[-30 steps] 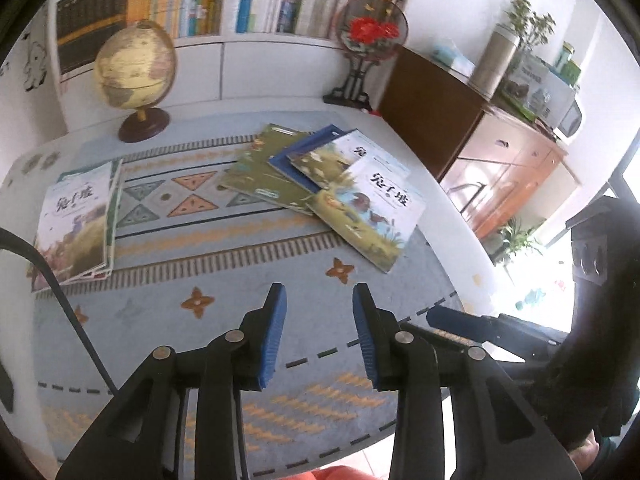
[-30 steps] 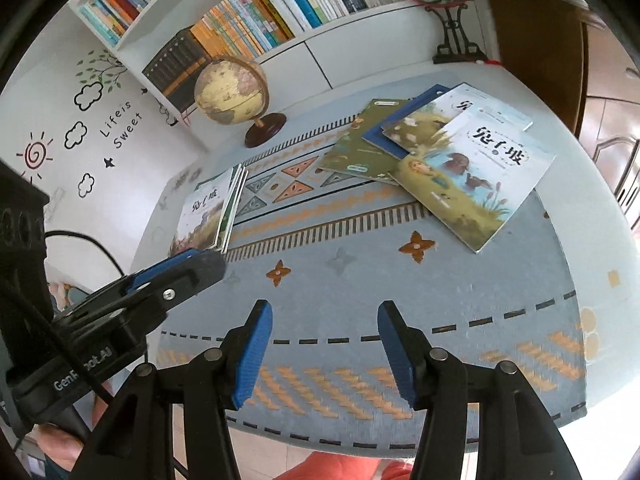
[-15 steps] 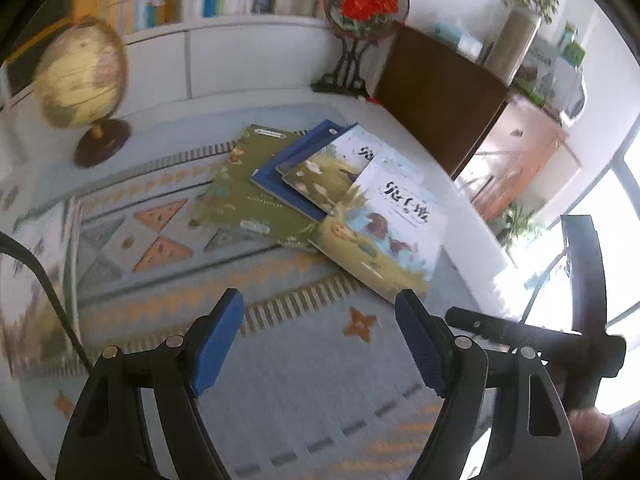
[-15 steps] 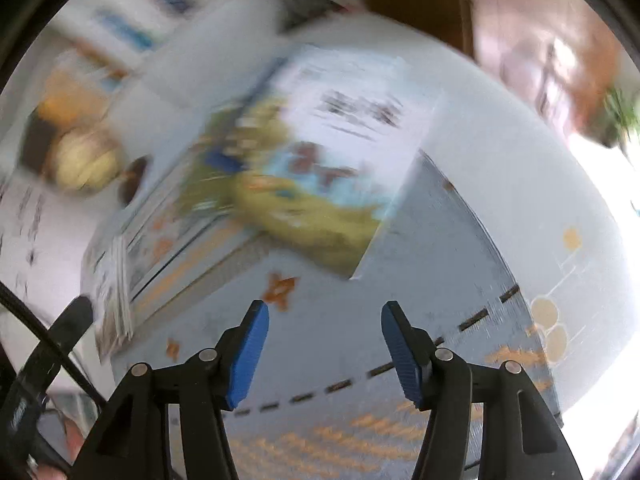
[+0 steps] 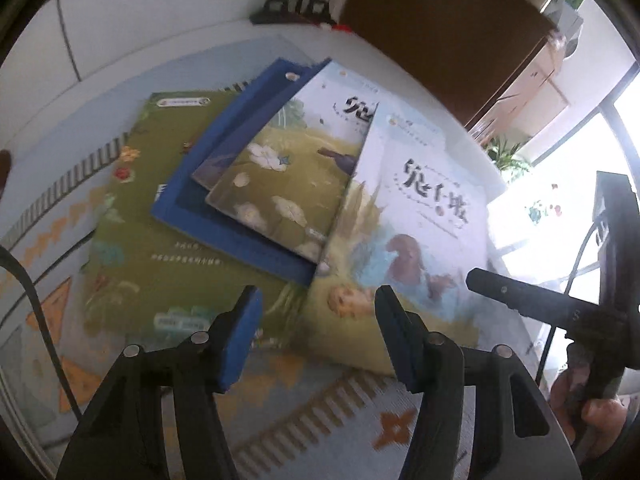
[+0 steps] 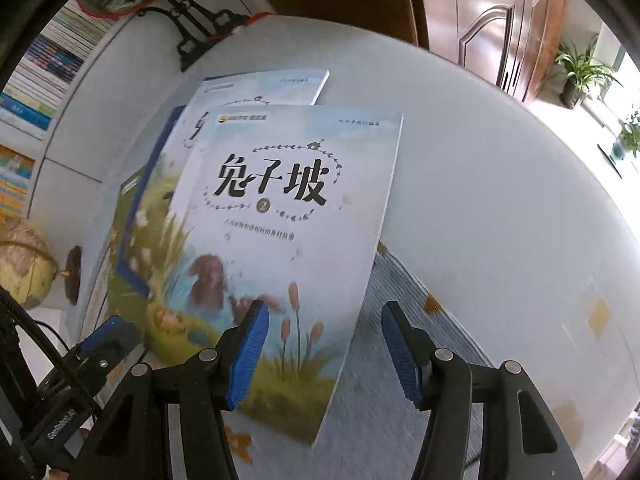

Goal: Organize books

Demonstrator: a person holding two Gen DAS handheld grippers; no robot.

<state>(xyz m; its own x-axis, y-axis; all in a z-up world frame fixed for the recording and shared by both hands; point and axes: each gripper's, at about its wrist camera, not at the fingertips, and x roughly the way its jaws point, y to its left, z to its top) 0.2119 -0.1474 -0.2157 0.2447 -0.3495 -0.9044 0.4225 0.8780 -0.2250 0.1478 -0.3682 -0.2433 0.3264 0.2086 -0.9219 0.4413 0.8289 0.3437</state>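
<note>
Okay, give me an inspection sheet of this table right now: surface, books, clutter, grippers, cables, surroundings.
Surface: patterned mat on a white table.
Job's things: top book overlaps a second book, a blue folder and a green book, all flat.
Clutter: globe, fan stand.
Grippers: left gripper closing, nothing between; right gripper open above the top book's corner.
Cables: black cable.
Surroundings: wooden cabinet, bookshelf, plants.
</note>
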